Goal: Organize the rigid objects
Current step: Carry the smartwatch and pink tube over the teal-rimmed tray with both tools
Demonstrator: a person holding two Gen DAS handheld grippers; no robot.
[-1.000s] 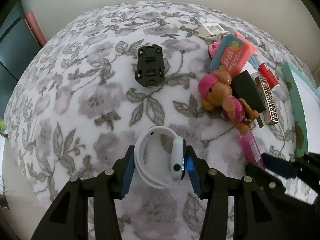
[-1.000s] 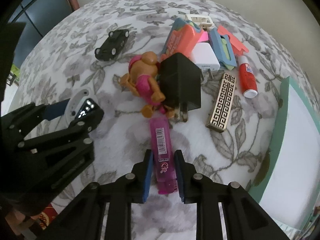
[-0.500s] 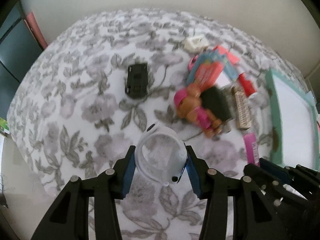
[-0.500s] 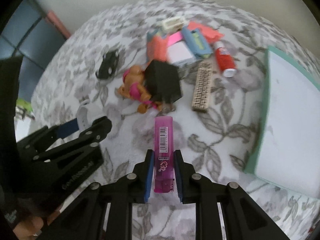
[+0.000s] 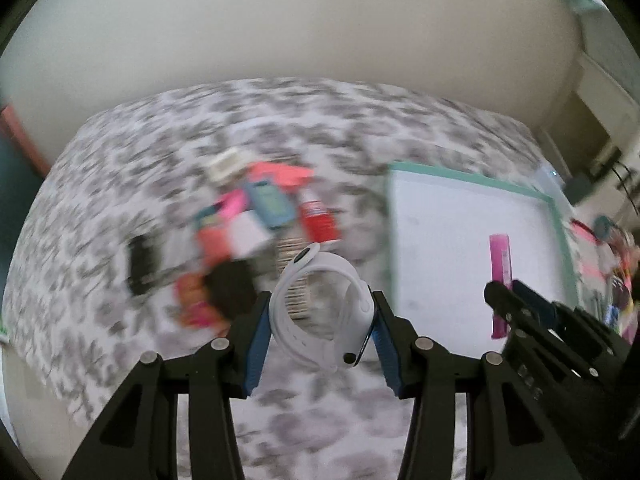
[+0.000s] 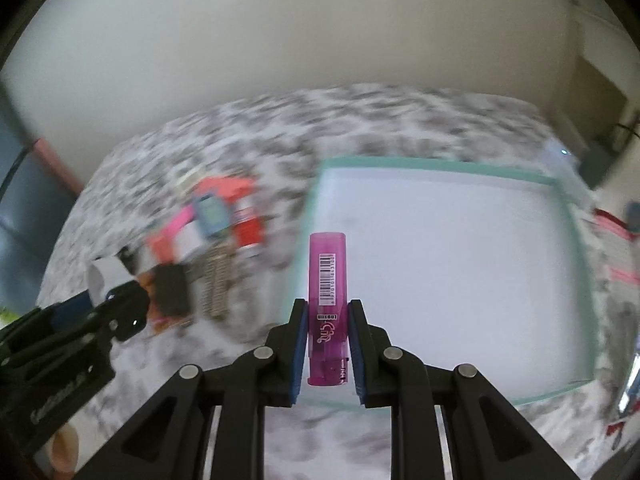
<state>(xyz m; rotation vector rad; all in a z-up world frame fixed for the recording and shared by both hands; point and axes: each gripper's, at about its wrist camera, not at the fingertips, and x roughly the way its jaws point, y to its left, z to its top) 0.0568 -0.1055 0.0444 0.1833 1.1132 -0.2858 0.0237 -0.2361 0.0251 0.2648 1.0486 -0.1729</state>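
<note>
- Left wrist view: your left tongs (image 5: pixel 322 322) are clamped on the white silicone watch band (image 5: pixel 320 304), held above the floral-cloth counter (image 5: pixel 160 152). The loop looks light and springy, so squeeze across the stiffer watch body.
- At 10 o'clock lies the blurred pile of colourful toys and boxes (image 5: pixel 248 224); the teal-rimmed white tray (image 5: pixel 472 184) sits at 2 o'clock.
- Right wrist view: your right tongs (image 6: pixel 328 344) pinch the pink translucent plastic lighter (image 6: pixel 327 304) by its lower half, over the tray's near-left edge. It is stiff, light, probably slick.
</note>
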